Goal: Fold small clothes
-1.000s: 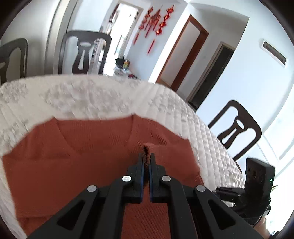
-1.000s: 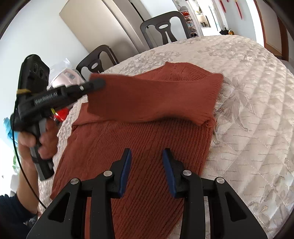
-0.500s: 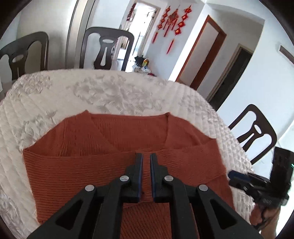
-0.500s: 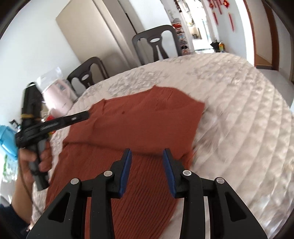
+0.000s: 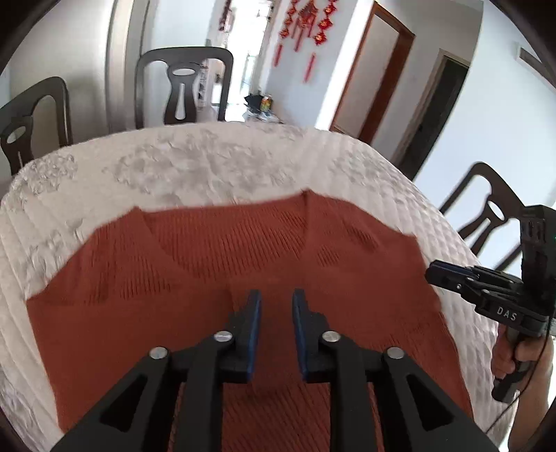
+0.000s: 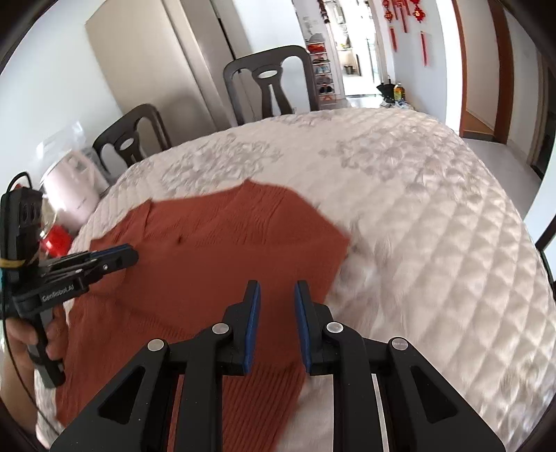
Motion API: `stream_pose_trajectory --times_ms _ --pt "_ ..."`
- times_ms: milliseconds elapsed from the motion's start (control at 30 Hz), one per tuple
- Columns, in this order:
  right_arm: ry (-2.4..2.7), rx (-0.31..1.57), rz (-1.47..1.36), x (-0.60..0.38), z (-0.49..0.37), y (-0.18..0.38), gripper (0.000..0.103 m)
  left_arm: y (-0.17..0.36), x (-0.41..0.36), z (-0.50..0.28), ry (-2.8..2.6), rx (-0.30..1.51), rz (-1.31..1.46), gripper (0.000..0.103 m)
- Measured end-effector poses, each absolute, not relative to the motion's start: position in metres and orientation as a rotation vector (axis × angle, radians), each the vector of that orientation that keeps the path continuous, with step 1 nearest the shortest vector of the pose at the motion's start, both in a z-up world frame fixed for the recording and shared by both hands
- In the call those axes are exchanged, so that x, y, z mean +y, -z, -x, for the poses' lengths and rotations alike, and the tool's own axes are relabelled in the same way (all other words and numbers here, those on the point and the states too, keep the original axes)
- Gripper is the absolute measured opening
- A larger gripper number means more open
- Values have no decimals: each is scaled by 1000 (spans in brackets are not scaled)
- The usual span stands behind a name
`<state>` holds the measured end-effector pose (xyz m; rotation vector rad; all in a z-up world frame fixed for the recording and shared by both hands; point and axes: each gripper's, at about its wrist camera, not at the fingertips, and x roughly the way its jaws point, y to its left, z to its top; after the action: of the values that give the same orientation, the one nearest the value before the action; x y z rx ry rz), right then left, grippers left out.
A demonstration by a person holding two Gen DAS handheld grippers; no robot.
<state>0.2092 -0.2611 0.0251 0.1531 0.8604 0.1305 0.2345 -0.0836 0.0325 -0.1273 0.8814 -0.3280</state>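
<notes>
Sleeve dropped from the left gripper (image 5: 276, 302) since a second ago, now folded flat across the sweater (image 5: 215, 264), left jaws opening and empty, right gripper (image 6: 276, 295) closing on nothing, sweater flat on the quilted worktop (image 6: 434, 215), chairs (image 5: 184, 87) behind.

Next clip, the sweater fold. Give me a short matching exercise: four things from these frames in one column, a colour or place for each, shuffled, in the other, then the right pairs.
Things
1. sweater
2. table cover
3. chairs
4. hanging ornaments

Colour or place
A. dark, standing around the table
B. red, on the far wall
C. rust orange, lying on the table
D. white, quilted

Pairs: 1-C, 2-D, 3-A, 4-B
</notes>
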Motion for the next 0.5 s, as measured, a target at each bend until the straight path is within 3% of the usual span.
stream_pose_trajectory --times_ms 200,500 --pt "-124 891 -145 -268 -221 -18 20 -17 -90 -250 317 928 96 26" --pt "-214 893 3 -244 -163 -19 20 -33 -31 -192 223 852 75 26"
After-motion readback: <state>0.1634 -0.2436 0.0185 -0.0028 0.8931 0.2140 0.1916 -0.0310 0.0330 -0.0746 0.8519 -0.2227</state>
